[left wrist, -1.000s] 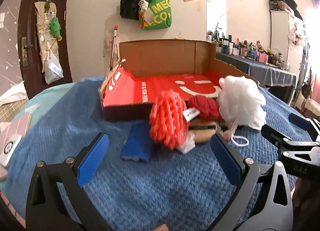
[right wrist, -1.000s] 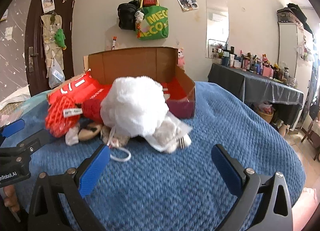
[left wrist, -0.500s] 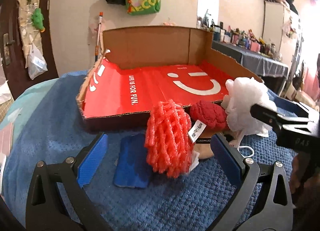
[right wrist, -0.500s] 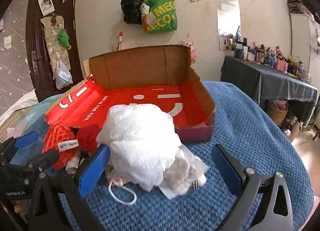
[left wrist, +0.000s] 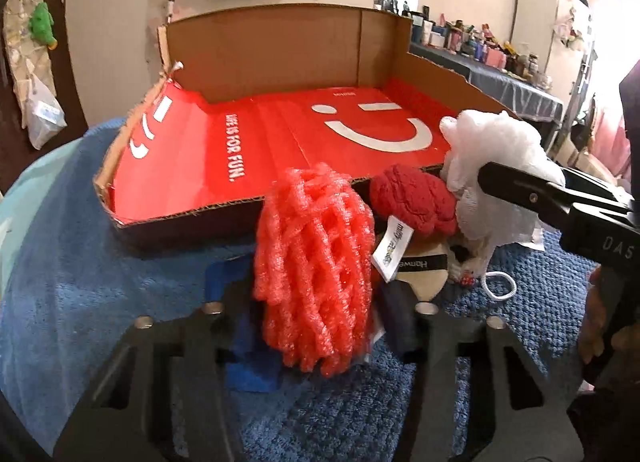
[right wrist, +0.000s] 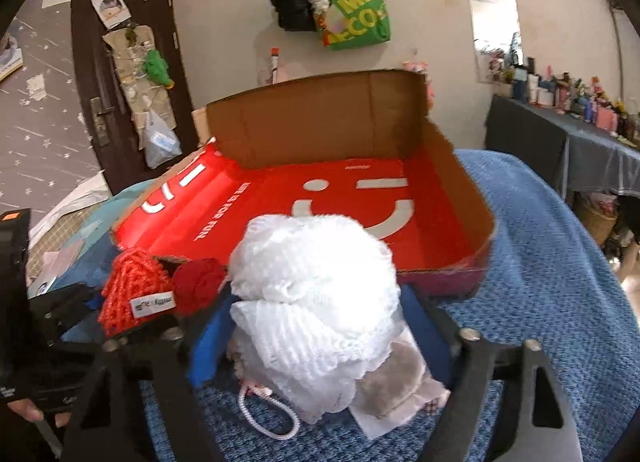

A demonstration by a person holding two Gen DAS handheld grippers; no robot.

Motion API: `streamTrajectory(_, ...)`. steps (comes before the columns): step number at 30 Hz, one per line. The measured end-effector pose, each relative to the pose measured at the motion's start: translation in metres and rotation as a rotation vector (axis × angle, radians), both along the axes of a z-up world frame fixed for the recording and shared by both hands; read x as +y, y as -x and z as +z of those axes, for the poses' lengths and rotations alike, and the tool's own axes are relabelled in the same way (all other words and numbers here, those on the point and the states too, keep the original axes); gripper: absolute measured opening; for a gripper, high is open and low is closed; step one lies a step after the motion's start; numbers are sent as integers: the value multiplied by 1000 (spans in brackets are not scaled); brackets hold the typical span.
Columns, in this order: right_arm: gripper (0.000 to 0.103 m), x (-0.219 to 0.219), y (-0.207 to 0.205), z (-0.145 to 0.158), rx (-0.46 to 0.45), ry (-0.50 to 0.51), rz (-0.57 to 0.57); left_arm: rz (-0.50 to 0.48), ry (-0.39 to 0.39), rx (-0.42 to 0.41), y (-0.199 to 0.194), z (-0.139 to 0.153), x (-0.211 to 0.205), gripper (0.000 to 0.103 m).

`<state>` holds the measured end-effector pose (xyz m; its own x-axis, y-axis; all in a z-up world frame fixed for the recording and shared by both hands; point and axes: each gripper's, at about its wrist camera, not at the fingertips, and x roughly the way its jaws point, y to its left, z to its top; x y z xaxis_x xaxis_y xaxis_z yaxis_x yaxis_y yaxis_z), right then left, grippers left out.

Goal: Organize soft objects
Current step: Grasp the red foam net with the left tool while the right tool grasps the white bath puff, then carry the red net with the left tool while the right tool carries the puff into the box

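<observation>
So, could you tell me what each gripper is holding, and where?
Left gripper clamps the red foam net around its lower sides; right gripper squeezes the white mesh pouf across its middle.

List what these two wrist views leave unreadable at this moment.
- Left wrist: left gripper pads hidden behind the red foam net; contact unclear.
- Right wrist: right gripper closing around the white mesh pouf; its right pad is hidden.
- Both: items beneath the pouf and red knit ball are mostly covered.
- Tag print is blurred.

Green tote bag (right wrist: 354,14) hangs on wall; cluttered dark table (right wrist: 560,138) beside.
</observation>
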<state>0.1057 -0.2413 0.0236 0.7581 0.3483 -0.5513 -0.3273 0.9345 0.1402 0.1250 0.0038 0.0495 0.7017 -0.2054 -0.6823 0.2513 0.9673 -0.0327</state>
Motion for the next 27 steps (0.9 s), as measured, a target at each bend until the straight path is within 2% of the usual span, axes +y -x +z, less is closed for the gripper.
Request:
streamTrajectory(3,62,-2,3,2,-7,-25,21,-7,13,6,0,0,1,45)
streamTrajectory(5,59,-4,6,6,-23,-25,24,-2,17,-14,4,4,3,45)
streamTrajectory(12,57,-2,20,23,-98,-8,16,14,24,-70,12,22,12,45)
streamTrajectory(21,57,-6,24,30,-107,-19,13,7,29,-89,18,31,13,45)
streamTrajectory(27,57,-7,9,55,-161,-15,28,-15,47,-121,0,57,20,45)
